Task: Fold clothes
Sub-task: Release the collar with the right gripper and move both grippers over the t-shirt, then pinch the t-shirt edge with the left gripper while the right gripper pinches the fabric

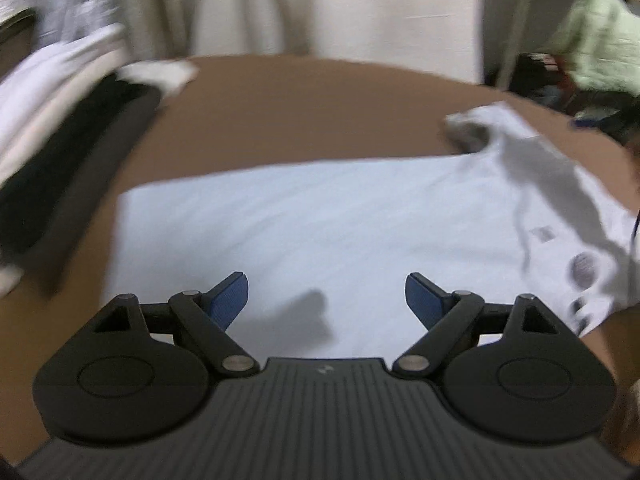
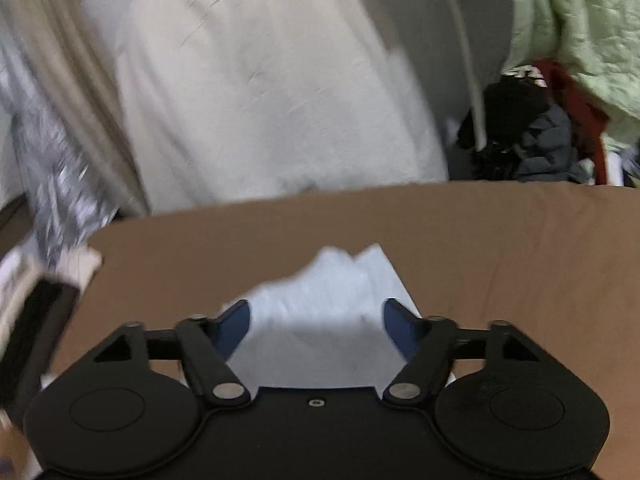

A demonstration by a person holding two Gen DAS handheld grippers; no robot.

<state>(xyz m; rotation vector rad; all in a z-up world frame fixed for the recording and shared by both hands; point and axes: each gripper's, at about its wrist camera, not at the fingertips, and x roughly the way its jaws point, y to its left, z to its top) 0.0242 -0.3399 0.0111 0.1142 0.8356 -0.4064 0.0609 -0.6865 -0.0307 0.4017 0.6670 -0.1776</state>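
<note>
A white T-shirt [image 1: 320, 216] lies spread flat on the brown table [image 1: 280, 112], with its printed end and a rumpled sleeve [image 1: 476, 124] to the right. My left gripper [image 1: 326, 280] hovers open over the near edge of the shirt, and nothing is between its blue pads [image 1: 230, 300]. In the right wrist view a bunched corner of the white shirt [image 2: 332, 320] lies between and under the fingers of my right gripper [image 2: 317, 302]. Its jaws stand apart, and the pads [image 2: 400, 328] do not visibly press on the cloth. Both views are blurred.
A stack of folded white and black clothes [image 1: 60, 128] sits on the table's left side. Pale curtains [image 2: 260, 80] hang behind the table. At the far right, beyond the table's edge [image 2: 520, 188], are a green quilted cloth [image 2: 580, 20] and a heap of dark garments [image 2: 528, 136].
</note>
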